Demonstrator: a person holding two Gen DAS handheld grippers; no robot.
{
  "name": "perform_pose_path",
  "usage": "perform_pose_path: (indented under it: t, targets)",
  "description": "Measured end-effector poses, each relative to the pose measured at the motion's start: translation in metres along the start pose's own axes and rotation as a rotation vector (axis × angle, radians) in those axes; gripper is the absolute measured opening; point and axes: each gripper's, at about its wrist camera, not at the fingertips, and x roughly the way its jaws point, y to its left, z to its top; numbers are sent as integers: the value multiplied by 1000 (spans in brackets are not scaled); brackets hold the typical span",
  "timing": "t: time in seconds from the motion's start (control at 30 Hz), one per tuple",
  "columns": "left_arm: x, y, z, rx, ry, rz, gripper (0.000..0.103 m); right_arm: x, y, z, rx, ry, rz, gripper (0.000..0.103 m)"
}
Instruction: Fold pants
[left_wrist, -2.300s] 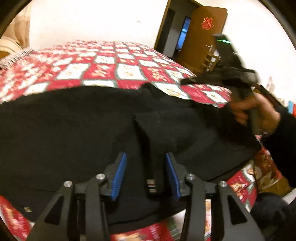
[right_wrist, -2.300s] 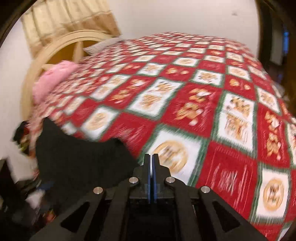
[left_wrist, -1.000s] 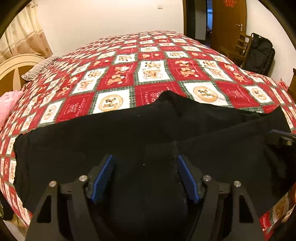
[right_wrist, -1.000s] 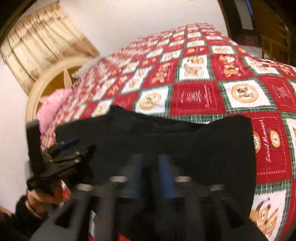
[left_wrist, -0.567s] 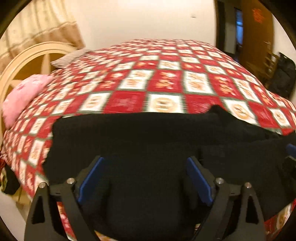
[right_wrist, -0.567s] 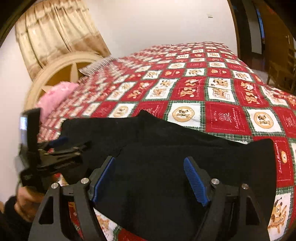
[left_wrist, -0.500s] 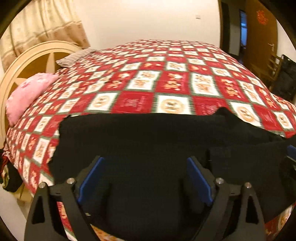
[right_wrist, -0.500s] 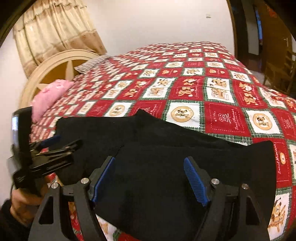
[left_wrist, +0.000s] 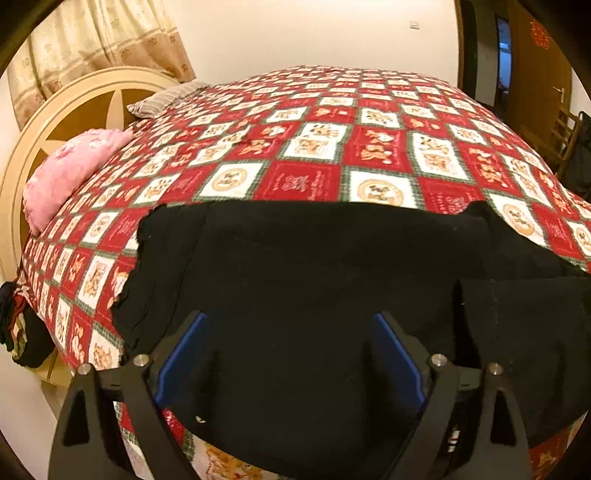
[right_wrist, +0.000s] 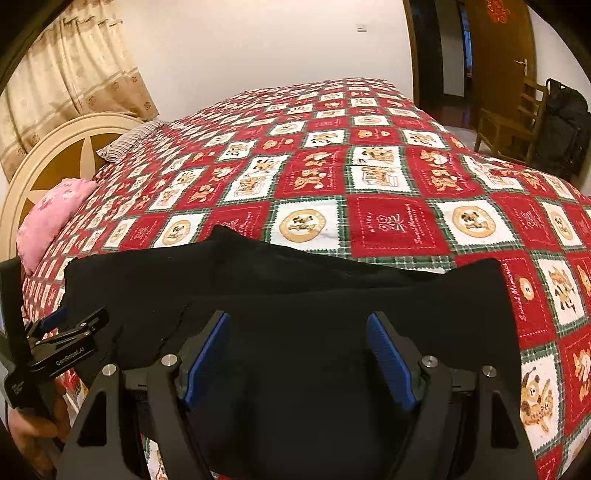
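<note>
The black pants (left_wrist: 314, 258) lie flat across the front edge of the bed, with one layer folded over another (right_wrist: 295, 280). My left gripper (left_wrist: 290, 321) hovers over their left half, jaws wide open, nothing pinched between the blue pads. Over the right half, my right gripper (right_wrist: 295, 317) is open too, with only flat cloth below it. In the right wrist view the left gripper (right_wrist: 74, 328) shows at the far left, held by a hand (right_wrist: 33, 432).
A red, white and green checked bedspread (left_wrist: 332, 147) covers the bed. A pink pillow (left_wrist: 70, 166) and a striped pillow (left_wrist: 162, 99) lie by the round headboard (left_wrist: 55, 110). A wooden chair (right_wrist: 509, 122) and a black bag (right_wrist: 565, 125) stand by the door.
Both grippers let go of the pants and their jaws spread wide. The left gripper swung left along the pants toward the headboard end. The right view steadied over the right half.
</note>
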Motion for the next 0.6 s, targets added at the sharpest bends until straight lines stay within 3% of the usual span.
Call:
perform_pose_path:
  t: [0.33, 0.5, 0.6]
  targets:
    - [15, 55, -13, -120, 56, 125, 93, 2, 0, 3, -3, 1, 11, 77]
    - [24, 89, -20, -259, 82, 185, 93, 6, 0, 1, -1, 13, 34, 77]
    - [32, 103, -28, -367, 96, 177, 96, 7, 0, 0, -1, 17, 37, 77]
